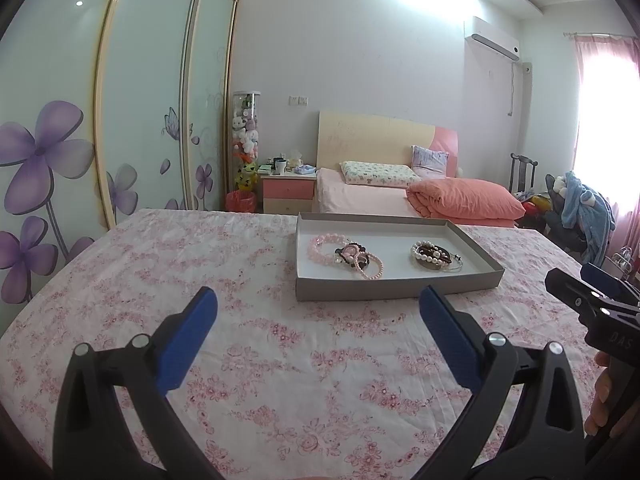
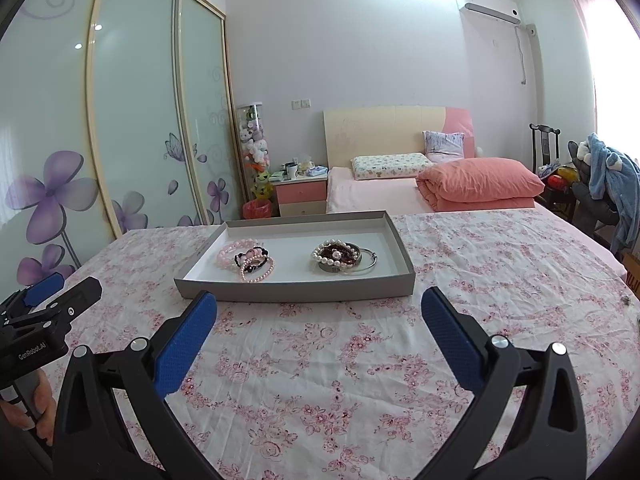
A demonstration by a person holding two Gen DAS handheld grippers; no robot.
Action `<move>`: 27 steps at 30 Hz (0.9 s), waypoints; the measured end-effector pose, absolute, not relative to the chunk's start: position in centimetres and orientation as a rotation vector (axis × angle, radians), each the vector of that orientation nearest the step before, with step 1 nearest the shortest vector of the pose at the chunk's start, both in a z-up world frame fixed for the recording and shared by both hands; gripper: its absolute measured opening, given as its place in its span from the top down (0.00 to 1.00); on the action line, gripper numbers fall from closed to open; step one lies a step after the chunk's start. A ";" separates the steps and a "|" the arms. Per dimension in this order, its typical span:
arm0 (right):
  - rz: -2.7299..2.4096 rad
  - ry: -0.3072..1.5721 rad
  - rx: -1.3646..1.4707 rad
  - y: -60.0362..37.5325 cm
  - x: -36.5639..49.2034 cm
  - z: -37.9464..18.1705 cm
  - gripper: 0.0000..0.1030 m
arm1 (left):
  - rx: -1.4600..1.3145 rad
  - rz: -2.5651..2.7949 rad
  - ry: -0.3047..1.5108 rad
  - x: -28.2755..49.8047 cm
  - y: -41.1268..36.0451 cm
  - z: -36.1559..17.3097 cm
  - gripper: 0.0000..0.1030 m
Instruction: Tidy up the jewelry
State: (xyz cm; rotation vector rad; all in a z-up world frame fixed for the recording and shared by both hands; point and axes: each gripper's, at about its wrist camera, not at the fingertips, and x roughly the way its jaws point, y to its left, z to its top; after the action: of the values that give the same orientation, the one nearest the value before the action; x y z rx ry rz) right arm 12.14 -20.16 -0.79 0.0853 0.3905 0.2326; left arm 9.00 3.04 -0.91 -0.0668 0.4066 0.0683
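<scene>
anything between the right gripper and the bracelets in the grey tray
Only the near wall of the shallow grey cardboard tray. The open right gripper faces bare floral cloth up to it; the pink bead bracelets and pearl-and-silver pile lie behind it.

White lettering "GenRobot.AI" runs along the black body of the left gripper; "DAS" is embossed on the right gripper body.

Floral cloth in front; beyond, bed, orange duvet, nightstand, wardrobe.
</scene>
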 end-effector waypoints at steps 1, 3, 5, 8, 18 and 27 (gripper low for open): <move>0.233 0.390 0.085 -20.2 12.2 -0.8 0.02 | -0.067 0.068 0.407 9.0 3.1 -0.9 0.04; 0.232 0.390 0.085 -20.2 12.2 -0.8 0.02 | -0.066 0.068 0.407 9.0 3.0 -0.9 0.04; 0.232 0.392 0.086 -20.2 12.2 -0.8 0.02 | -0.067 0.068 0.408 9.0 3.0 -0.9 0.04; 0.232 0.395 0.086 -20.0 12.2 -0.9 0.02 | -0.067 0.069 0.407 9.0 3.0 -0.9 0.04; 0.232 0.395 0.087 -20.0 12.1 -1.0 0.02 | -0.068 0.068 0.408 9.0 3.0 -0.8 0.04; 0.232 0.397 0.088 -20.0 12.1 -1.0 0.02 | -0.067 0.068 0.409 9.1 3.0 -0.9 0.04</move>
State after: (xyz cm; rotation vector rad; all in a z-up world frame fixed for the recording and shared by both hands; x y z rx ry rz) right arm 12.15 -19.95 -0.99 0.0880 0.3975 0.2325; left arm 9.08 3.04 -0.93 -0.0671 0.4094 0.0678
